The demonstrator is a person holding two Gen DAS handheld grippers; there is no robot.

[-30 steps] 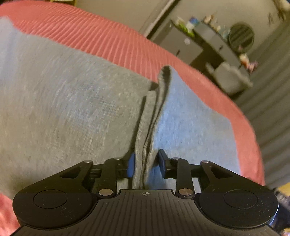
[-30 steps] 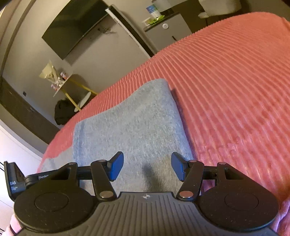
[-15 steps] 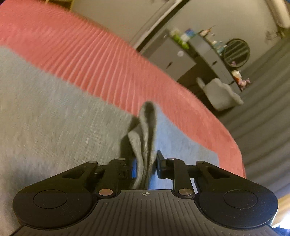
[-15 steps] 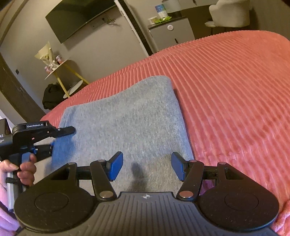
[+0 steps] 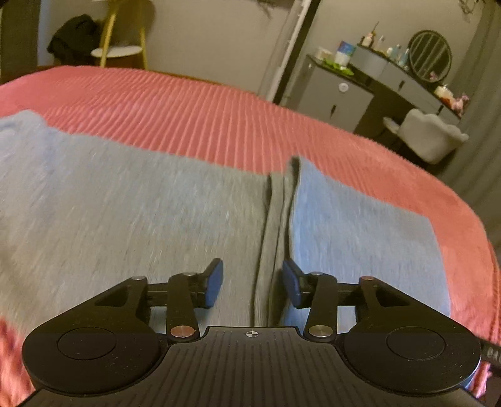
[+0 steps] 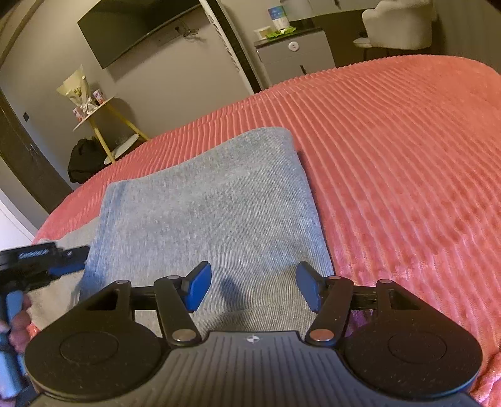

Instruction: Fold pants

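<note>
Flatly folded, the grey pants lie on the red bedspread; both grippers' jaws gape, holding nothing.

**Count of things in view**

One pair of grey pants lies ahead of both grippers, on one red ribbed bedspread. Two grippers show: the left gripper and the right gripper, each with two blue pads spread apart. Beyond them stand one wall-mounted television, one yellow-legged side table, one grey cabinet, one round mirror and one pale armchair.
</note>
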